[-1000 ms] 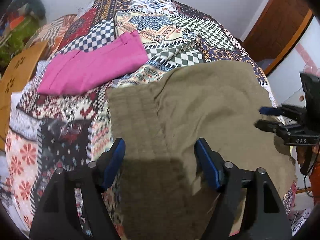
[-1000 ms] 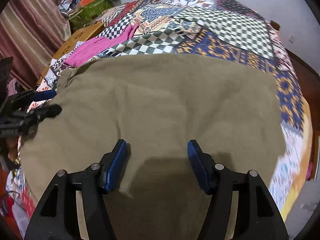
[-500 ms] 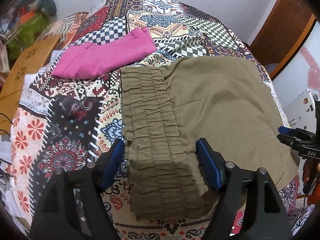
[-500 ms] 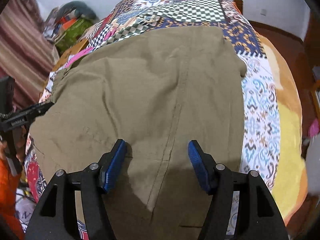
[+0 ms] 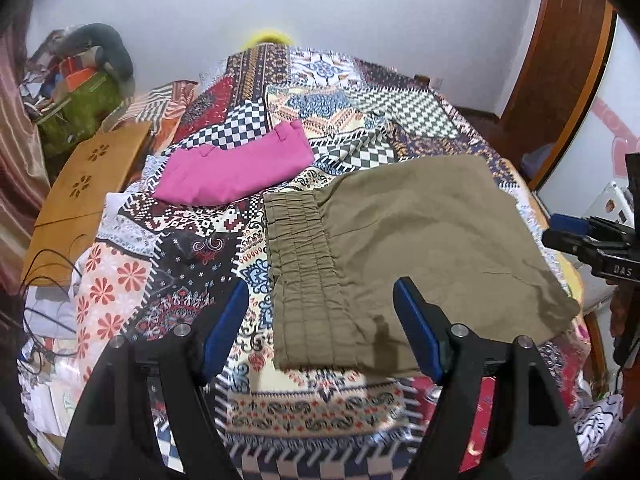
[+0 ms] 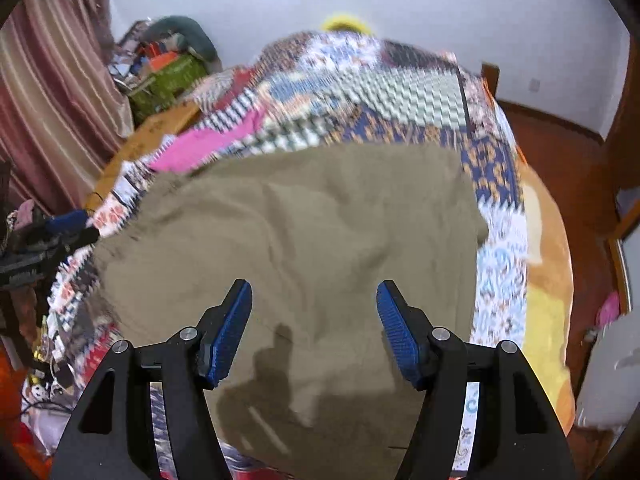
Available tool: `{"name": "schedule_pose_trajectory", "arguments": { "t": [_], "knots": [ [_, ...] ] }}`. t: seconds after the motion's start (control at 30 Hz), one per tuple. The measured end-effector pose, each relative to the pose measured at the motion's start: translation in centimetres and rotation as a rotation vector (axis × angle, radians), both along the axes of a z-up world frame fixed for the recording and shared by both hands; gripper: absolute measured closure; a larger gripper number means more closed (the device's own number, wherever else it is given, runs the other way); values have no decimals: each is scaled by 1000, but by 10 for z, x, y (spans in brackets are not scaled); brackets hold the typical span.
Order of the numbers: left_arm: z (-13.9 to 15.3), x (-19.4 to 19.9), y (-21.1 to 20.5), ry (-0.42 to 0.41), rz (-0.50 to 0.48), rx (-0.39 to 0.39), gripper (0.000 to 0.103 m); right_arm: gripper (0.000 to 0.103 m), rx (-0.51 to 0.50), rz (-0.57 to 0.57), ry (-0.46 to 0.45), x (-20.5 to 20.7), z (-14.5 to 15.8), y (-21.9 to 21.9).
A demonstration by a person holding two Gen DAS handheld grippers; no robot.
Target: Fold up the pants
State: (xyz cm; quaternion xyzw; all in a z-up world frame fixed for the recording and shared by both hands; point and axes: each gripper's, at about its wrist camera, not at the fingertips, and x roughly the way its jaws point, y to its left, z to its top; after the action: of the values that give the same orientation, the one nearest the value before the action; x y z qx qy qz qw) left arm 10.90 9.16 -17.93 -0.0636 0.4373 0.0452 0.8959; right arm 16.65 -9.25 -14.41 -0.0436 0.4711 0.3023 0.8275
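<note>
Pants [image 5: 420,240] folded flat on patterned bedspread [image 5: 168,280], left gripper [image 5: 324,324] and right gripper [image 6: 314,320] both apart, empty

Both grippers were black angular frames with round silver screws; the left gripper [image 5: 322,326] and right gripper [image 6: 314,322] had ribbed blue fingers [image 6: 394,330].

Your right gripper [image 6: 314,312] hangs above the olive pants [image 6: 288,240] with its blue-padded jaws apart and nothing between them. The pants lie spread flat on the patchwork bedspread [image 6: 420,96], with a pink garment [image 6: 208,146] beyond their far left corner. Your left gripper [image 6: 60,228] shows at the left edge, by the pants' left side.
</note>
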Motion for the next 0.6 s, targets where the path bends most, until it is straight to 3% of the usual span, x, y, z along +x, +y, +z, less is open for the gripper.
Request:
{"name": "schedule_pose_trajectory", "arguments": {
  "t": [0.23,0.6],
  "knots": [
    [-9,-21,5,31,29,-176,28,41,21,66,-48,-13,6,27],
    [-52,-25,6,144,47,-401,28,41,-37,146,22,-19,-37,56]
  ]
}}
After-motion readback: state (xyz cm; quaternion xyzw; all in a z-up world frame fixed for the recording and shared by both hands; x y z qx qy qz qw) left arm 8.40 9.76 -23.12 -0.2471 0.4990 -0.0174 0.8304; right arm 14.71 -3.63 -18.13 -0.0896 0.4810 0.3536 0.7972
